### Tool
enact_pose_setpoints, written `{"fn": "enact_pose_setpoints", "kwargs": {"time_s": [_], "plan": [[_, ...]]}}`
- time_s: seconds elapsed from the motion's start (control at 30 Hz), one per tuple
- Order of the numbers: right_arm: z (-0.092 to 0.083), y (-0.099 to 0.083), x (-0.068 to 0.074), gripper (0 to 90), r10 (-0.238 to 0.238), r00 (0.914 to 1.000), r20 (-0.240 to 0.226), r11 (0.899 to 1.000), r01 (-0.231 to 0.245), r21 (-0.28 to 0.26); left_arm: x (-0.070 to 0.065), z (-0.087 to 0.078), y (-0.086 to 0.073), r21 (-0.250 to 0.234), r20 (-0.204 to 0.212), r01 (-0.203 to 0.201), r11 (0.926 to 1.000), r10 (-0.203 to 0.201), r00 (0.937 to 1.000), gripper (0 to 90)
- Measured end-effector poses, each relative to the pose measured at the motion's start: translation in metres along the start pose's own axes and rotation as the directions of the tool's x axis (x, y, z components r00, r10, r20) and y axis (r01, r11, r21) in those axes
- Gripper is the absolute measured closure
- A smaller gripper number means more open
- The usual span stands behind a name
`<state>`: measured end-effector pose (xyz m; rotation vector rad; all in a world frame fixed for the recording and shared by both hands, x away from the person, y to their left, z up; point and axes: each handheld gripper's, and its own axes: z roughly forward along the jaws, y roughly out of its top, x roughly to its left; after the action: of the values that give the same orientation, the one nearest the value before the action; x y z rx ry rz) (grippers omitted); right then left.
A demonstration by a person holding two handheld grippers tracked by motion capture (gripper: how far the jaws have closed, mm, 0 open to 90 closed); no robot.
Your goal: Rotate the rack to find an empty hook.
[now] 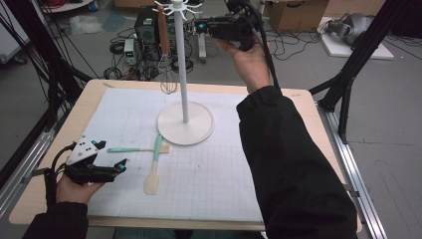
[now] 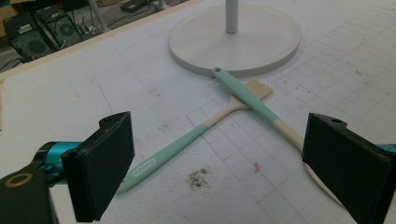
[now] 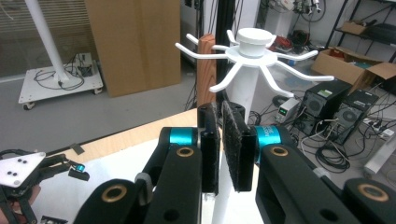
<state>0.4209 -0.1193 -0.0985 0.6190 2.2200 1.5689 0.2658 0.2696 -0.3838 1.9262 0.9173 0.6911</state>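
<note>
A white hook stand [image 1: 182,64] rises from its round base [image 1: 199,132] at the middle of the gridded mat. A whisk [image 1: 168,82] with a wooden handle [image 3: 205,70] hangs from one hook. My right gripper [image 1: 195,27] is held high beside the stand's top [image 3: 252,44]. Its jaws [image 3: 220,140] are nearly together, with a thin gap and nothing between them. My left gripper [image 1: 113,154] rests low at the mat's left and is open [image 2: 224,154]. Ahead of it a teal-handled brush [image 2: 187,140] lies crossed under a teal-handled spatula [image 2: 247,98].
The mat [image 1: 224,174] covers most of the wooden table [image 1: 30,204]. Beyond the far edge the floor holds computer cases [image 3: 327,100], cables and cardboard boxes [image 1: 296,15]. Black tripod legs [image 1: 348,79] stand at the right.
</note>
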Motion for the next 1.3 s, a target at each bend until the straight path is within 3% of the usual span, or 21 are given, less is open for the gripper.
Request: {"fn": "enact_pose_setpoints", "kwargs": {"time_s": [0.33,0.87,1.13,1.3], "plan": [[0.016,0.006,-0.004,85.3,0.004,0.9995,0.032,1.000,-0.005,0.010,0.001,0.000,0.000,-0.004,0.000,0.003,1.0000,-0.003,1.0000,9.7],[0.033,0.010,0.009,86.6,-0.011,0.9999,0.006,1.000,0.011,0.019,0.001,-0.001,0.000,-0.008,-0.002,0.004,1.0000,-0.004,1.0000,9.7],[0.026,0.007,0.008,84.8,-0.002,1.0000,-0.003,1.000,0.002,0.016,0.001,-0.001,0.000,-0.008,-0.001,0.002,1.0000,-0.002,1.0000,9.7],[0.017,-0.003,0.007,79.3,0.010,0.9996,-0.025,1.000,-0.010,0.013,0.002,-0.001,-0.001,-0.009,0.000,0.009,0.9999,-0.009,1.0000,9.7]]}}
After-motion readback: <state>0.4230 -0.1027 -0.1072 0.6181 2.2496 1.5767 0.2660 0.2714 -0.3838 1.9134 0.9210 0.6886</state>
